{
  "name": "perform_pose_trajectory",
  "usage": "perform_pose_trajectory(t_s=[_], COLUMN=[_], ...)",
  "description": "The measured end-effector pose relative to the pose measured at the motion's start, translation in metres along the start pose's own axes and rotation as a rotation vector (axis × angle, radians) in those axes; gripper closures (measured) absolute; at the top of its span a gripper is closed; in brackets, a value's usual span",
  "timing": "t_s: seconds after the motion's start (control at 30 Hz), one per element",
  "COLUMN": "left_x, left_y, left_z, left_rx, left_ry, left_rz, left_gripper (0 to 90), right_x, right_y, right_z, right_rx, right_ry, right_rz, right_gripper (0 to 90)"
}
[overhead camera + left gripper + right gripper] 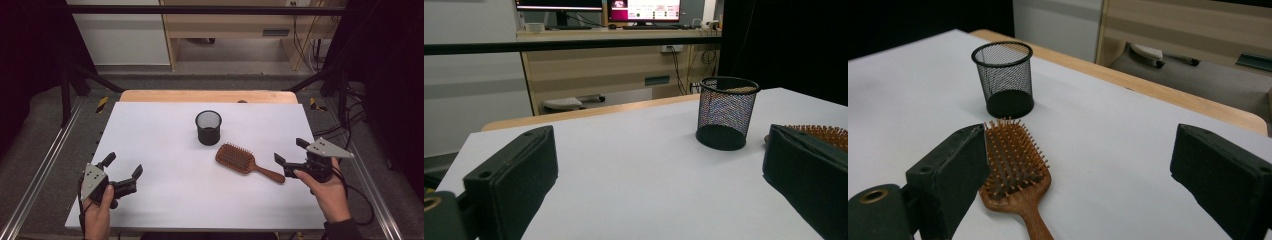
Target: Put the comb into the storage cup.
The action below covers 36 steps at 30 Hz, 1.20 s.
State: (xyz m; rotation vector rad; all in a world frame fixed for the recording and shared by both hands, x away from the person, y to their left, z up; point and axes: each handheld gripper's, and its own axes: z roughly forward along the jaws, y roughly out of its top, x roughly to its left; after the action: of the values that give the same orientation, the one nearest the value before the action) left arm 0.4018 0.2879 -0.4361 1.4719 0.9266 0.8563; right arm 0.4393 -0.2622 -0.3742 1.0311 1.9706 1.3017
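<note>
A wooden paddle hairbrush [245,162] lies bristles up on the white table [165,145], its handle pointing toward my right gripper [288,151]. That gripper is open, just right of the handle's end, with nothing between its jaws. Behind the brush stands a black mesh cup [208,127], upright and seemingly empty. In the right gripper view the hairbrush [1015,172] lies close by the left jaw, the mesh cup [1004,79] beyond it. My left gripper [124,165] rests open at the table's front left. Its own view shows the mesh cup [726,112] ahead and the brush's bristles [824,134] behind its right jaw.
A wooden strip [207,96] edges the table's far side. Metal rails [45,160] run along both sides, with cables [350,125] on the floor to the right. Beyond stand a wooden desk [614,60] and monitors [599,6].
</note>
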Motion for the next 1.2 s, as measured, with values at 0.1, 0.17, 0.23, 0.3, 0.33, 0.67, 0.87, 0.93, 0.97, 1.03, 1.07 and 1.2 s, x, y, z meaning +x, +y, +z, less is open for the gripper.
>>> perform_pose_trajectory(t_s=[0.1,0.17,0.23,0.3,0.33,0.67,0.87,0.93,0.97,1.03,1.07,1.2], left_x=[0.000,0.000,-0.001,-0.001,-0.001,-0.002,-0.002,-0.002,-0.002,-0.002,-0.002,-0.002], left_y=[0.000,0.000,-0.001,-0.001,-0.001,-0.001,-0.001,-0.001,-0.001,-0.001,-0.001,-0.001], left_z=[0.000,0.000,0.000,0.000,0.000,0.001,0.001,0.000,0.001,0.001,0.000,0.000], left_rx=[0.003,0.004,0.006,0.007,0.007,0.009,0.009,0.010,0.011,0.011,0.011,0.011], left_ry=[-0.004,-0.004,-0.005,-0.006,-0.006,-0.008,-0.007,-0.008,-0.008,-0.008,-0.008,-0.008], left_rz=[0.003,0.005,0.007,0.008,0.010,0.008,0.009,0.009,0.010,0.011,0.011,0.011], left_gripper=[1.3,1.3,1.3,1.3,1.3,1.3,1.3,1.3,1.3,1.3,1.3,1.3], right_x=[0.001,0.002,0.004,0.005,0.006,0.009,0.009,0.009,0.009,0.007,0.007,0.005], right_y=[0.012,0.017,0.020,0.021,0.021,0.013,0.002,-0.001,-0.002,-0.005,-0.007,-0.013], right_z=[0.008,0.014,0.020,0.025,0.028,0.049,0.060,0.063,0.065,0.069,0.071,0.078], right_rx=[0.062,0.092,0.119,0.140,0.151,0.275,0.342,0.360,0.368,0.390,0.401,0.435], right_ry=[0.013,0.003,0.011,0.018,0.021,0.033,0.031,0.039,0.038,0.036,0.036,0.041], right_rz=[-0.053,-0.091,-0.105,-0.119,-0.124,-0.152,-0.153,-0.150,-0.154,-0.154,-0.155,-0.155], right_gripper=[8.0,8.1,8.4,8.6,8.9,11.6,17.6,24.4,26.7,37.6,41.0,56.1])
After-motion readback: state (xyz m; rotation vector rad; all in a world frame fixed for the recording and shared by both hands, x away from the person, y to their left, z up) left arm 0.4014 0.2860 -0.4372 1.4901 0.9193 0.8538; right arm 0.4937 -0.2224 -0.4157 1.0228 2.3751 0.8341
